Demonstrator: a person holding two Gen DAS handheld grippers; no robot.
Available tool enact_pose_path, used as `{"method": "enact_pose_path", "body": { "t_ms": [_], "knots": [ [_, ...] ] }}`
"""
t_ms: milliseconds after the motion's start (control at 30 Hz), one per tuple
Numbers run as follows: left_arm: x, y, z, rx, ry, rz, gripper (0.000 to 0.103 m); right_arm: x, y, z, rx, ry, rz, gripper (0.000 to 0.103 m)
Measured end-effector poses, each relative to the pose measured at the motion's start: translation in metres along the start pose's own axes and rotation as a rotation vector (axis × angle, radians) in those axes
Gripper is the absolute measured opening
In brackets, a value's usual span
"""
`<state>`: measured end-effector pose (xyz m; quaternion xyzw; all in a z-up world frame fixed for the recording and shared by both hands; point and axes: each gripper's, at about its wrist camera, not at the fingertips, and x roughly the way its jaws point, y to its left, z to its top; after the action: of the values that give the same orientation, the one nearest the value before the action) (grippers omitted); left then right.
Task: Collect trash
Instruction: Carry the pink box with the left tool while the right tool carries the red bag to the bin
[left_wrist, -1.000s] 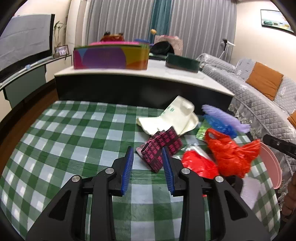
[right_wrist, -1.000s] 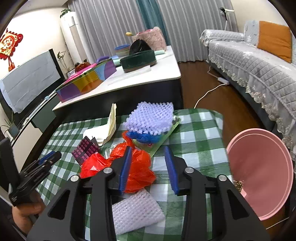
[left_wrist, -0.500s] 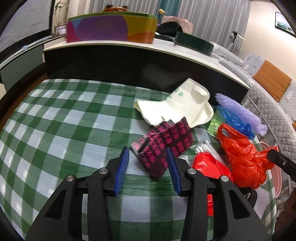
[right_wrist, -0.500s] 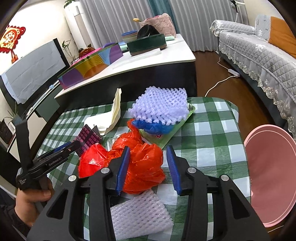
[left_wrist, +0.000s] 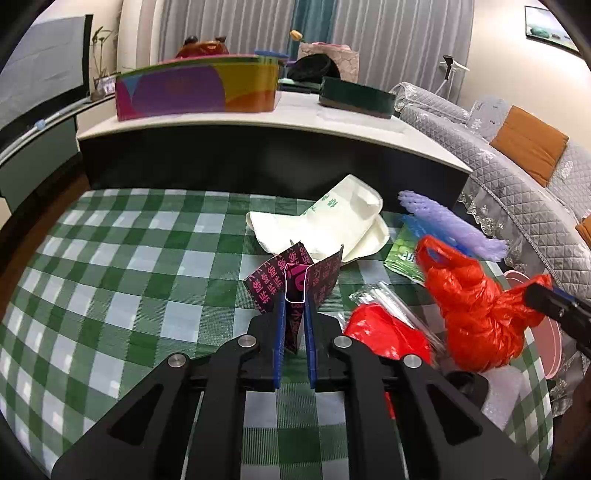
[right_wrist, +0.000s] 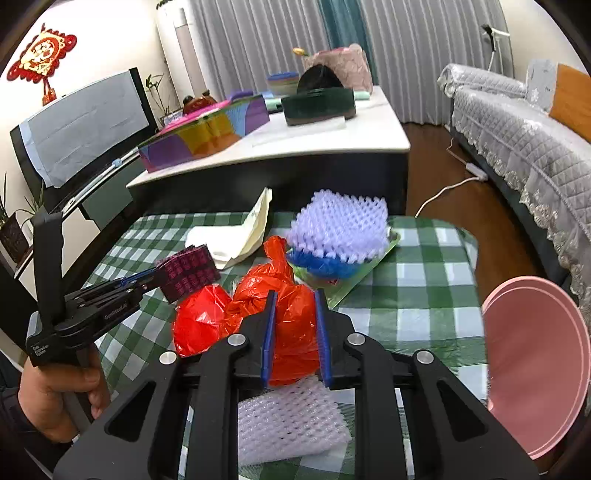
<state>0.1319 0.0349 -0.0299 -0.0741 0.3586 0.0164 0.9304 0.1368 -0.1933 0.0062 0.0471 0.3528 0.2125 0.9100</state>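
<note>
Two sets of tongs work a pile of rubbish on a green-and-white checked tabletop (left_wrist: 122, 280). At the lower centre of the left wrist view, the left tongs (left_wrist: 294, 325) have just been closing and now clamp a black wrapper printed with pink characters (left_wrist: 295, 280), whose folded flaps stand up above the blue pads; in the right wrist view the same tongs enter from the left edge, held by a person's hand (right_wrist: 55, 391) at the lower left. At the lower centre of the right wrist view, the right tongs (right_wrist: 294, 332) have also just been closing, and their blue pads now press on both sides of a crumpled orange-red plastic bag (right_wrist: 291, 314). A second, redder bag (right_wrist: 201, 321) lies touching it on the left. A white foam net sleeve (right_wrist: 288, 421) lies on the cloth below the right tongs. Toward the upper middle of the cloth, a lilac foam net (right_wrist: 340, 225) rests on a blue one (right_wrist: 321, 264) and a green packet (right_wrist: 373, 266), with a cream plastic bag (left_wrist: 325, 229) to their left. A pink round bin (right_wrist: 535, 362) stands off the tabletop's edge at the lower right of the right wrist view. Behind the cloth runs a white-topped counter (right_wrist: 325, 136) bearing a multicoloured box (left_wrist: 195, 92).
</note>
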Motion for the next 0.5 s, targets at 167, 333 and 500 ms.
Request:
{"method": "enact_pose_path", "body": {
  "t_ms": [167,333,500],
  "knots": [
    [-0.022,-0.006,0.000,0.019,-0.029,-0.002,0.009,-0.020,-0.001,0.002,-0.006,-0.041,-0.005,0.020],
    [-0.045,-0.016,-0.004,0.060,-0.055,-0.002,0.009,-0.043,0.000,0.002,-0.010,-0.082,-0.013,0.019],
    [-0.067,-0.025,-0.006,0.088,-0.081,-0.007,0.009,-0.067,-0.003,0.001,-0.013,-0.120,-0.029,0.019]
  ]
}}
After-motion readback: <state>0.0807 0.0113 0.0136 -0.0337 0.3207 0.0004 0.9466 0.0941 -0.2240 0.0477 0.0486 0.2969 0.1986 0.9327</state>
